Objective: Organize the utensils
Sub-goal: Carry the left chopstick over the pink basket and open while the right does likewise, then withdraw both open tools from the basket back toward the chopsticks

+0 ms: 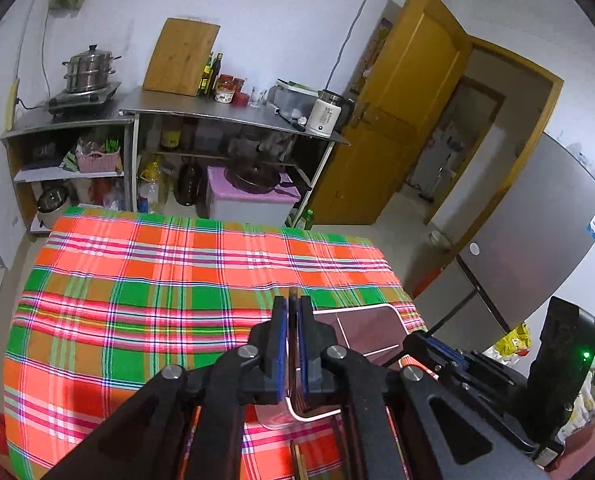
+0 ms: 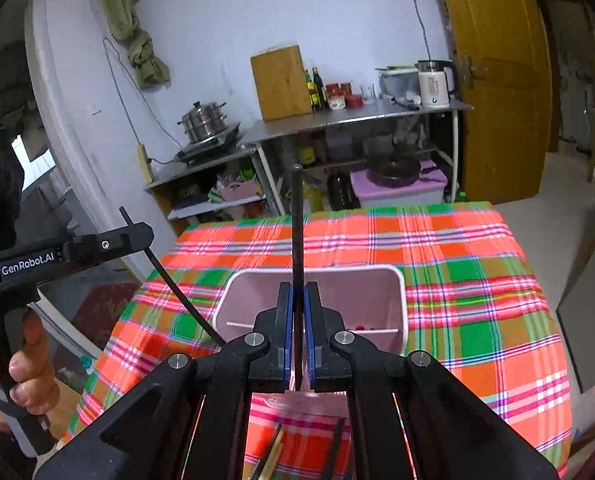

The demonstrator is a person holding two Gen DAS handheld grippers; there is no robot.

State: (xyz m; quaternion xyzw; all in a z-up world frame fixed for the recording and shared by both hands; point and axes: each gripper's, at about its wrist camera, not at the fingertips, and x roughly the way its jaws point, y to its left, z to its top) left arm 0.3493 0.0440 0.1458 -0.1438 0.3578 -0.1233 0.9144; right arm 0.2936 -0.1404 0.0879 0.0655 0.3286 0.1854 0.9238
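A pink divided utensil bin stands on the plaid-covered table. My right gripper is shut on a black chopstick that points up and away, held over the bin's near side. My left gripper is shut on a thin brown stick whose tip just shows above the pads; the bin lies just to its right. More chopsticks lie on the cloth under the right gripper. The other gripper's black stick shows at the left of the right wrist view.
A steel counter with a cutting board, bottles and a kettle stands behind the table. A stove with a steamer pot is at the left. A yellow door and a grey fridge are at the right.
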